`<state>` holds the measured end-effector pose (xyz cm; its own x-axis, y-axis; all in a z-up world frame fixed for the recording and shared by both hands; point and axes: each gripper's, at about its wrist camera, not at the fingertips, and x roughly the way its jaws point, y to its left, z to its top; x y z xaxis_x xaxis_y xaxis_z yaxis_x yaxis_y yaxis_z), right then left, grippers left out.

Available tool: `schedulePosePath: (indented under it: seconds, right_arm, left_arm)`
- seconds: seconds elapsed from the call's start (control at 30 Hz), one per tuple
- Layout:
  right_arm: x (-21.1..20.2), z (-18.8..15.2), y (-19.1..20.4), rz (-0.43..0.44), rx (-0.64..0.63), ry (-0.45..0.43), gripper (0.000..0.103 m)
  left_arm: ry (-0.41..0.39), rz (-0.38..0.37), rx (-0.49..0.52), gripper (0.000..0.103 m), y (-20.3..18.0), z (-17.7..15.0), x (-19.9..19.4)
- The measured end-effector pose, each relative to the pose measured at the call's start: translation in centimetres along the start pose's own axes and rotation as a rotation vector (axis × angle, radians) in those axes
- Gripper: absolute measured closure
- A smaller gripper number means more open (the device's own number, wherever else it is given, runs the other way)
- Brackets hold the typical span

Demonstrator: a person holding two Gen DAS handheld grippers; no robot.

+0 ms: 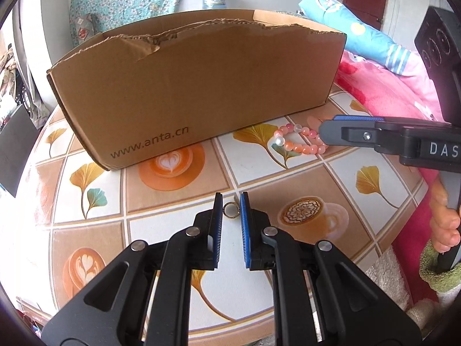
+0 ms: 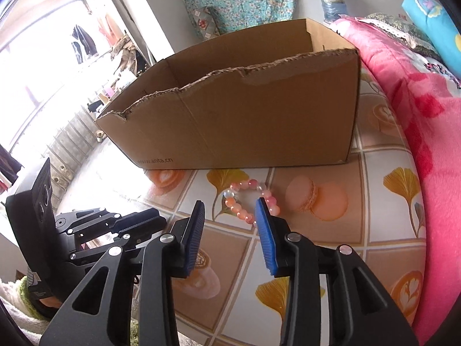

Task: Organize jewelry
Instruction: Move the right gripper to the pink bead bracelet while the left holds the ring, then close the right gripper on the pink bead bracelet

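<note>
Ring (image 1: pixel 230 210): lies on the tablecloth between the left gripper (image 1: pixel 231 201) tips, jaws narrow, contact unclear; may skid away on closing. Bead bracelet (image 2: pixel 250 200): beyond the right gripper (image 2: pixel 230 205), jaws apart, empty; right finger (image 2: pixel 266 225) overlaps beads, may scatter them.

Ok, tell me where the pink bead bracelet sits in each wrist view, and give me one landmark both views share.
Left wrist view: the pink bead bracelet lies right of centre on the tablecloth, near the box's right corner, with the right tongs reaching over its right side.
Right wrist view: the bracelet lies at centre, just beyond the right tongs, partly behind the blue fingertip.
Shared landmark: the cardboard box, just behind the bracelet.
</note>
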<state>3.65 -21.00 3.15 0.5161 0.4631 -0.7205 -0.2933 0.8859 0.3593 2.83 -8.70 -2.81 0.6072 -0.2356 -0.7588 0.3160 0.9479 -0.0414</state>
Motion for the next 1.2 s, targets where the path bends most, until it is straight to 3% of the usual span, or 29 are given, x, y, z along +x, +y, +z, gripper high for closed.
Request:
schedulePosePath:
  seconds: [0.3,0.47,0.63,0.77,0.87,1.2]
  right_arm:
    - [2.5,1.3,2.2,-0.064,-0.077,0.060,0.067]
    - [4.5,1.2,1.7,-0.122,-0.056,0.124,0.067]
    - [4.0,1.0,2.1,-0.176,-0.094,0.117,0.067]
    - [3.6,0.7,2.3,-0.246,-0.134,0.118,0.081]
    - [2.9,0.5,1.7,-0.250,-0.111,0.120,0.091]
    - [-0.5,-1.2,-1.7,-0.213,0.006,0.150,0.093]
  left_arm:
    - [-0.023,-0.029,-0.040,0.092,1.0,-0.6,-0.3]
    - [-0.031,-0.044,-0.049,0.092,1.4,-0.8,-0.4]
    - [-0.037,-0.058,-0.059,0.092,2.0,-1.1,-0.7]
    - [-0.036,-0.060,-0.061,0.092,2.2,-1.1,-0.8]
    - [-0.037,-0.060,-0.058,0.092,2.2,-1.1,-0.8]
    - [-0.036,-0.065,-0.053,0.092,2.2,-0.9,-0.9]
